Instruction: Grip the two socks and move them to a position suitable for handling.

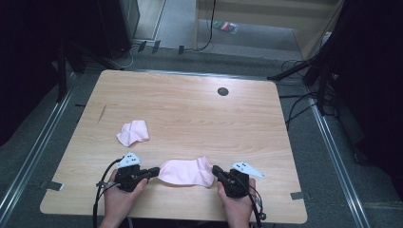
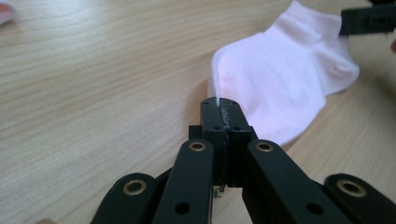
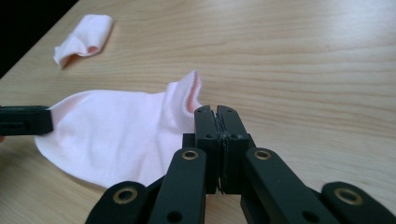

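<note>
The pink sock (image 1: 186,172) lies flat on the table (image 1: 190,114), stretched between both sets of fingers. The left gripper (image 2: 219,105) is clamped on its toe edge, the right gripper (image 3: 217,114) closed at its cuff. Soft, light and limp, it is best held by its ends.

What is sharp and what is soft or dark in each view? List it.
High view: dim, black at the sides, pale wooden table evenly lit. Left gripper view: flat pink fabric sock fairly sharp, near black claw links blurred. Right gripper view: far crumpled pink sock soft, no glare.
</note>
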The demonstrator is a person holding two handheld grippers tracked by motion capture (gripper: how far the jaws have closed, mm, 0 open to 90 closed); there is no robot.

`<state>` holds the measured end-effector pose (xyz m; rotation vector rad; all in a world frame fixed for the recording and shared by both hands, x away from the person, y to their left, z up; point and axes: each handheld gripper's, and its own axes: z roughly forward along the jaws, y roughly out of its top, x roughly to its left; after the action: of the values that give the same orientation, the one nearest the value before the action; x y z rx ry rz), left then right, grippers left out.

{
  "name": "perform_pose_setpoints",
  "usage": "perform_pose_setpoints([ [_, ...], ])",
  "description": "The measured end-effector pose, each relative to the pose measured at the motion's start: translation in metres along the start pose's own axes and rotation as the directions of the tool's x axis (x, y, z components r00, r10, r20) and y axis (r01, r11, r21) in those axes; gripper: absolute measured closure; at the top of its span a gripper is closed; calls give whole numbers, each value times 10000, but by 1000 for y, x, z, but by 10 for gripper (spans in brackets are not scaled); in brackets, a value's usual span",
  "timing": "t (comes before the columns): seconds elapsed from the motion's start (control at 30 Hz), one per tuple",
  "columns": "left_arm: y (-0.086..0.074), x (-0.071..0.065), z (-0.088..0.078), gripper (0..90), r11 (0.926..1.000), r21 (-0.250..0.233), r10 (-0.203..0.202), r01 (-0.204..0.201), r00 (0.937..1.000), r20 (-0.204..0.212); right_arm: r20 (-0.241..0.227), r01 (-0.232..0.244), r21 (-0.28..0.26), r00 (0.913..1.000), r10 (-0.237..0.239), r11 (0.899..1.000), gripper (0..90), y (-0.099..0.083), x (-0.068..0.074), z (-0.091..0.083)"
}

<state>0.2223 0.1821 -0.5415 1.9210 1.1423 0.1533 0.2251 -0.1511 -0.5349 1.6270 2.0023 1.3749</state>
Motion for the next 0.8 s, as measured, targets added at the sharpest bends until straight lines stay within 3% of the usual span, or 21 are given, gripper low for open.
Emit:
perform_pose_setpoints([
  [0.13,-2,-1,-3,900,9995,169,252,-251,9996,-90,141,179,169,9997,-182,9997,897,-1,-8,-5],
  [0.3,-5,7,-5,900,9996,259,119,-115,9998,-170,371,650,239,9971,-658,9976,899,-6,-8,-3],
  [0.4,-6,10,-4,900,9994,346,0,-12,9994,356,221,525,256,9983,-530,9983,894,-6,-5,-1],
  [0.43,-8,10,-3,900,9993,359,97,-109,9994,326,16,492,413,9988,-493,9979,880,-5,-5,1],
  [0.47,-10,10,-3,818,9994,290,184,-185,9998,25,-53,481,480,9988,-479,9977,815,-5,-6,1],
  [0.5,-10,10,-3,687,9996,166,211,-207,9995,-237,76,560,363,9984,-563,9978,694,-5,-6,1],
  [0.53,-10,10,-5,623,9998,-106,176,-179,9994,-290,275,618,200,9977,-623,9979,625,-4,-5,0],
  [0.6,-8,9,-11,599,9952,-969,148,-170,9996,-238,454,798,-51,9958,-794,9968,634,-4,-3,-3],
  [0.7,-5,0,-17,677,9824,-1699,744,-779,9969,-271,348,1622,-379,9864,-1609,9860,686,-6,10,-6],
  [0.73,-5,-3,-17,706,9799,-1694,1038,-1052,9945,-170,173,1934,-350,9811,-1929,9805,707,-8,16,-5],
  [0.8,-4,-8,-11,732,9826,-1216,1397,-1406,9901,-159,-146,2580,-24,9660,-2580,9661,731,-12,27,0],
])
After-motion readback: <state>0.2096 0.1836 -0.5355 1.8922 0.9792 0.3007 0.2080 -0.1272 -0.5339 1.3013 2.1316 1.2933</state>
